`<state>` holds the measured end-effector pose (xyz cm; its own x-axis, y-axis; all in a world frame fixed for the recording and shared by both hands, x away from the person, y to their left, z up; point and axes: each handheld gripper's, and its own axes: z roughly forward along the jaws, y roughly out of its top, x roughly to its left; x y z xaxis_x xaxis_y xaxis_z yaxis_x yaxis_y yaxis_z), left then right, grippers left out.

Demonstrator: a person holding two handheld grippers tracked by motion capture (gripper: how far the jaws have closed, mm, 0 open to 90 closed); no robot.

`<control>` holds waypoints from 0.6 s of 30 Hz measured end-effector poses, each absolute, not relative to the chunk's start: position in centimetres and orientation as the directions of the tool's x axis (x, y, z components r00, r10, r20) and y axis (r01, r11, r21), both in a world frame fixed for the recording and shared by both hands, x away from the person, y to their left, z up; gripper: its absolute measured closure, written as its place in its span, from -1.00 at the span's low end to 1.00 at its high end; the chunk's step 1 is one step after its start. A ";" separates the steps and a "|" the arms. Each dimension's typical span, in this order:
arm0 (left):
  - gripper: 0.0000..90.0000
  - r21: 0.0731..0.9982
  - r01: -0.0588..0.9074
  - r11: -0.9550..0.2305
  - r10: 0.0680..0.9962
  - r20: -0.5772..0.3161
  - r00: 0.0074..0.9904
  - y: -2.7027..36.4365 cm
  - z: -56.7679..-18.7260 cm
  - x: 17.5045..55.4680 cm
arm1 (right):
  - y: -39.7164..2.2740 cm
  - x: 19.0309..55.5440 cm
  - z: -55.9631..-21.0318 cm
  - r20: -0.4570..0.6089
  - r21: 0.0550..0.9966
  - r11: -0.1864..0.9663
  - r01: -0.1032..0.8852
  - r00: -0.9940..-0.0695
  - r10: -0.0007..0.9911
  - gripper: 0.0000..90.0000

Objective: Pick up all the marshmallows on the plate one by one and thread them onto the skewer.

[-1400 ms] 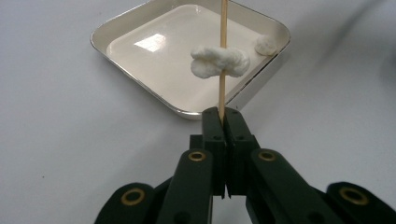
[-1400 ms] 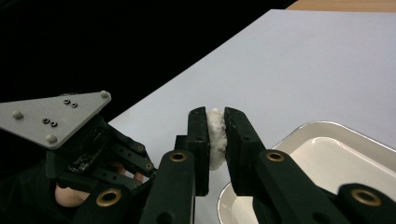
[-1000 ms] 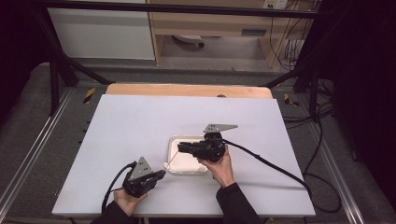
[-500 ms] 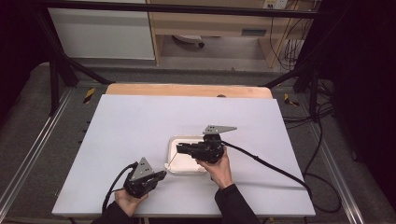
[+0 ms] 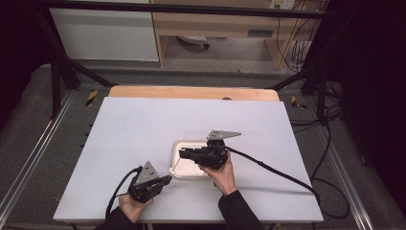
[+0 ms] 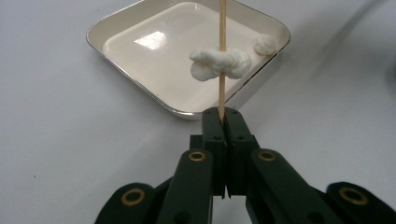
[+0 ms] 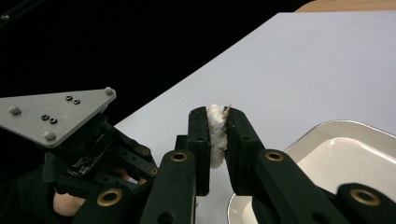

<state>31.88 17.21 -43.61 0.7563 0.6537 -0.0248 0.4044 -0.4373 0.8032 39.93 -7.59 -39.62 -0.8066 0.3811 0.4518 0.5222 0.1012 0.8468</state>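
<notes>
A laboratory or test rig is suggested: a white work table is framed by black metal struts, aluminium rails run along grey floor matting, and loose cables are trailed beside plain cabinets.

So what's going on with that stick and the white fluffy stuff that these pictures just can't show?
- Skewer, left gripper view: its far end runs off the top edge.
- White piece, right gripper view: the right hand-held gripper clamps it, and its jaws hide most of it, including how far the skewer tip has gone in.
- Skewer and pieces, high view: too small to make out over the white tray.
</notes>
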 end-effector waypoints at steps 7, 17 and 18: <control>0.98 0.855 0.372 -0.361 0.656 -0.051 0.753 17.1 -42.5 32.4 | -5.7 39.3 -40.9 0.449 0.836 0.173 0.521 -0.830 0.332 0.81; 0.98 0.841 0.410 -0.354 0.656 -0.089 0.749 17.7 -43.2 32.6 | -6.2 39.4 -40.6 0.422 0.842 0.171 0.511 -0.822 0.382 0.41; 0.98 0.842 0.411 -0.349 0.658 -0.092 0.747 17.8 -43.2 32.6 | -6.5 39.5 -40.3 0.410 0.847 0.170 0.504 -0.822 0.394 0.31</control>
<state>32.62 17.77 -43.16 0.7471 0.6583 -0.0923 0.4114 -0.3489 0.8420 39.46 -6.46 -40.30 -0.8224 0.3945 0.4099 0.5036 0.1697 0.8471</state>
